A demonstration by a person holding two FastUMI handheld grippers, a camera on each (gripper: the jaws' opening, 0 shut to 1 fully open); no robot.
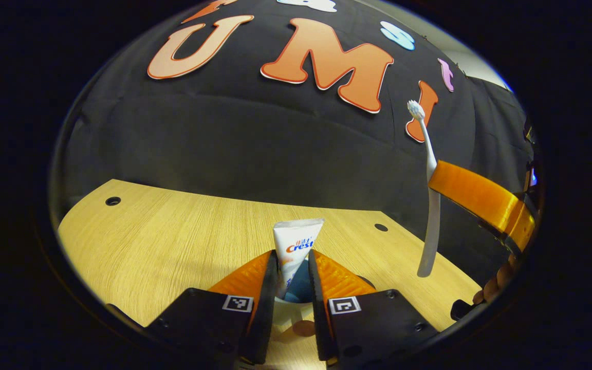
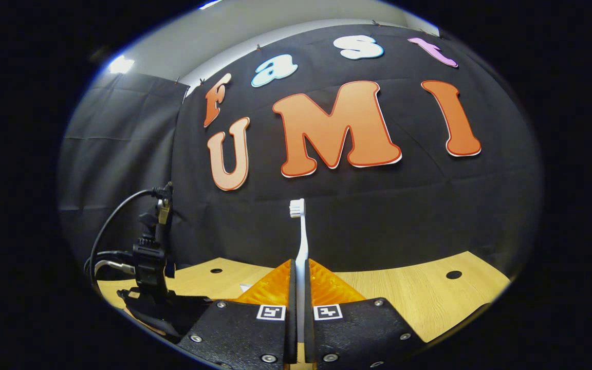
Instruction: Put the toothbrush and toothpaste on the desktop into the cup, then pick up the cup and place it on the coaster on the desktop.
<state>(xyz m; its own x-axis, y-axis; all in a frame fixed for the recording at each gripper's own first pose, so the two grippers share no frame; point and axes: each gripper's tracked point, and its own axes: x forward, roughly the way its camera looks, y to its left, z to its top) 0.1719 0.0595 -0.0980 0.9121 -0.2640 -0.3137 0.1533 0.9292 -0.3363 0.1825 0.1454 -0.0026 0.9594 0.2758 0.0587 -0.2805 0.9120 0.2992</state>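
Toothpaste [image 1: 296, 241] is clamped upright in the left gripper [image 1: 294, 272], directly above the cup [image 1: 292, 307] on the surface [image 1: 172, 241]. It is best lowered straight and released only once seated. Toothbrush [image 2: 301, 241] is pinched head-up in the right gripper [image 2: 300, 288]. In the left gripper view, it is seen hanging in air right of the cup.

The toothpaste's [image 1: 296, 246] lower part is hidden between the left gripper's fingers [image 1: 267, 288].

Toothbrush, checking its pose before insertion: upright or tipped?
Upright: the toothbrush stands bristles-up, its handle clamped between the right tongs.
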